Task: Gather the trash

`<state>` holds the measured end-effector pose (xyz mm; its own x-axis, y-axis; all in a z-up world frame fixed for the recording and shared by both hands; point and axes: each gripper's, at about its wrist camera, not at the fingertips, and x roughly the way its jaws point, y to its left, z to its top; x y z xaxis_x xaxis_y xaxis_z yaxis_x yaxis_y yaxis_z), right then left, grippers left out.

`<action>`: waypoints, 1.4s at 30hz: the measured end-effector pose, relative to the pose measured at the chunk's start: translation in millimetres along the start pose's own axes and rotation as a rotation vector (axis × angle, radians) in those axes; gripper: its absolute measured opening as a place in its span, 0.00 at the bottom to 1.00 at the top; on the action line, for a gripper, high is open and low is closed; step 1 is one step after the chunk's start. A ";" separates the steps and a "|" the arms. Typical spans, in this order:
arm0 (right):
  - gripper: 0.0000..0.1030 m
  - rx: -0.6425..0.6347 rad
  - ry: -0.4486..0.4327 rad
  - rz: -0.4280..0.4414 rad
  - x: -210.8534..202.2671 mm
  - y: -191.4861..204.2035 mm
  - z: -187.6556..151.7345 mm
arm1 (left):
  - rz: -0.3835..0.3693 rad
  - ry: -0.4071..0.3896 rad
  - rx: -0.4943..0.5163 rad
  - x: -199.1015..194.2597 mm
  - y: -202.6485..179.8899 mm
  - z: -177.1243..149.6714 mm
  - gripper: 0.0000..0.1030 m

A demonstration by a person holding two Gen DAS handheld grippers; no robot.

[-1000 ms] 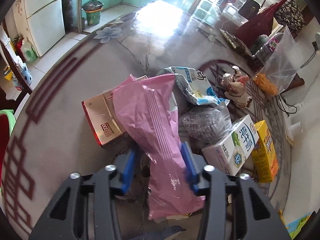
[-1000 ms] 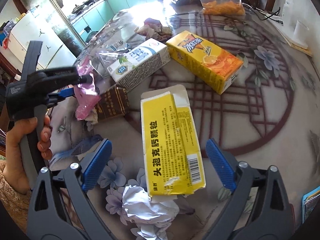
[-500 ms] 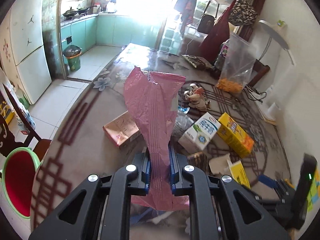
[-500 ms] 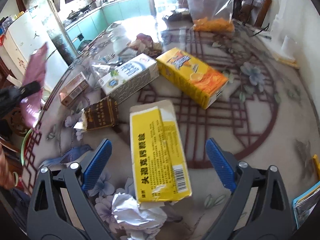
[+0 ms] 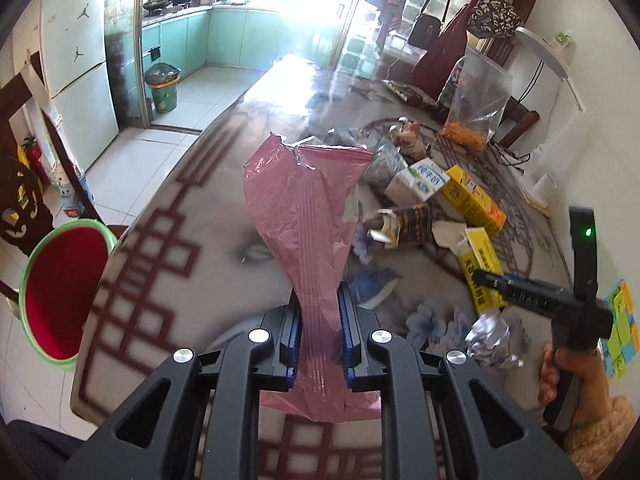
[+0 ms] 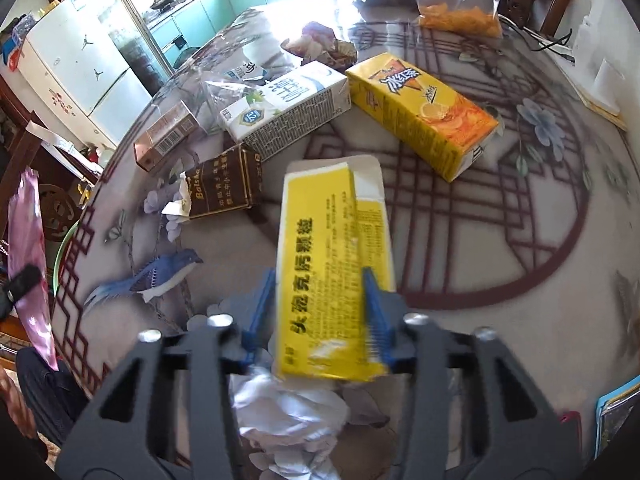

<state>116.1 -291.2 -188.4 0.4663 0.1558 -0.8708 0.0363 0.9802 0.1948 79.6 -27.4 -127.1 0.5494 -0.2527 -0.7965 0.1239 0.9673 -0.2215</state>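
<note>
Pink wrapper [image 5: 308, 216] between left tongs [image 5: 318, 332], yellow carton [image 6: 332, 264] between right tongs [image 6: 320, 312].

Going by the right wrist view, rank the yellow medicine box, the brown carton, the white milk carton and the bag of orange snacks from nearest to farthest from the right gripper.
1. Yellow medicine box, between the right gripper fingers.
2. Brown carton, ahead and left.
3. White milk carton, beyond it.
4. Bag of orange snacks, far end of the table.

Milk carton [image 6: 286, 110] lies left of juice carton [image 6: 424, 114].
</note>
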 end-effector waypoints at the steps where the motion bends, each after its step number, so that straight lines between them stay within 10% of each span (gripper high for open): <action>1: 0.40 0.003 -0.009 0.004 -2.2 -0.2 -0.1 | 0.002 0.004 0.004 -0.9 0.1 -2.7 0.14; 22: 0.40 0.176 -0.283 0.081 -100.5 -6.7 -19.5 | 0.005 -0.054 0.009 -34.7 24.4 -2.8 0.14; 42: 0.40 -0.006 -0.280 0.227 -118.9 120.3 -31.8 | 0.083 -0.099 -0.025 -63.1 82.7 -2.4 0.16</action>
<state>37.0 -187.9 -75.8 0.6856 0.3313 -0.6482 -0.1013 0.9252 0.3658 53.2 68.4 -96.5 0.6358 -0.1671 -0.7536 0.0545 0.9836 -0.1721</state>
